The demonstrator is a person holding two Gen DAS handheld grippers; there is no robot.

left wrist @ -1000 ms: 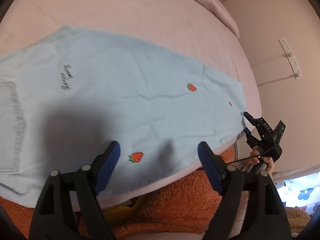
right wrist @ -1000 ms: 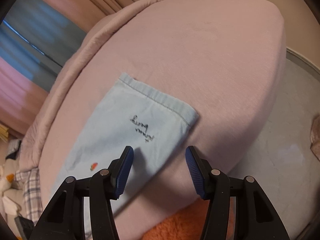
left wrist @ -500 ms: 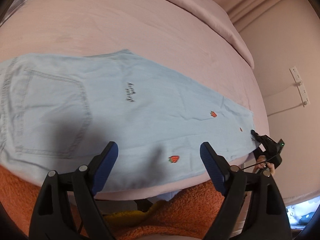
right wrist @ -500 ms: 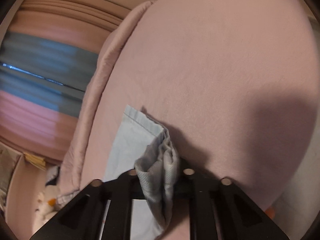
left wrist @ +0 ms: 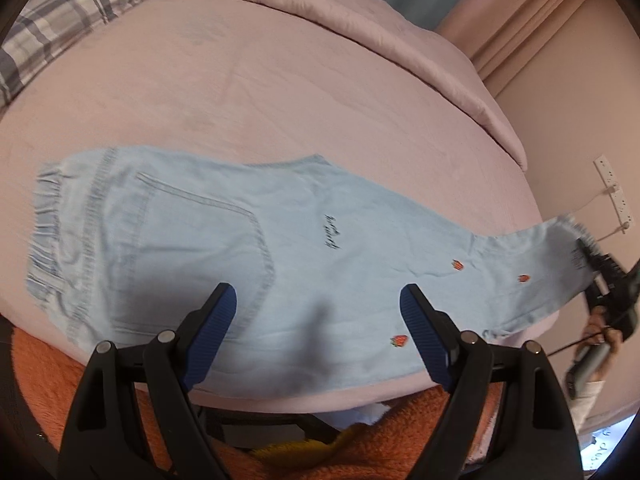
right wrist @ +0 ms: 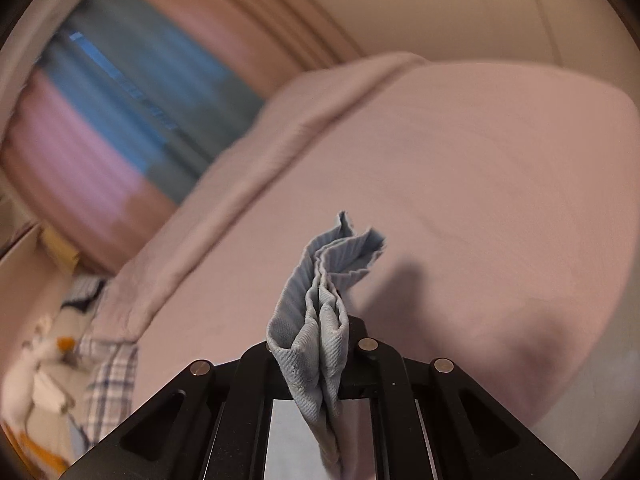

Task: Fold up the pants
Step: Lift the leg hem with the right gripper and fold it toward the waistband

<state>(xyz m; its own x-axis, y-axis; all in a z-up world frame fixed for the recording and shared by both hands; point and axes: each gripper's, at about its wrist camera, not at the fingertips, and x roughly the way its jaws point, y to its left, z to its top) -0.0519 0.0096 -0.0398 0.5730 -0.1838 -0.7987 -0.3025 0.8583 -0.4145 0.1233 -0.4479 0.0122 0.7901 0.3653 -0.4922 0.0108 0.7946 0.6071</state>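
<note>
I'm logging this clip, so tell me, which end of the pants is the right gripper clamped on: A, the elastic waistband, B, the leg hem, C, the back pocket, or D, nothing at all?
B: the right gripper is shut on the bunched leg hem of the pants, far from the waistband.
</note>
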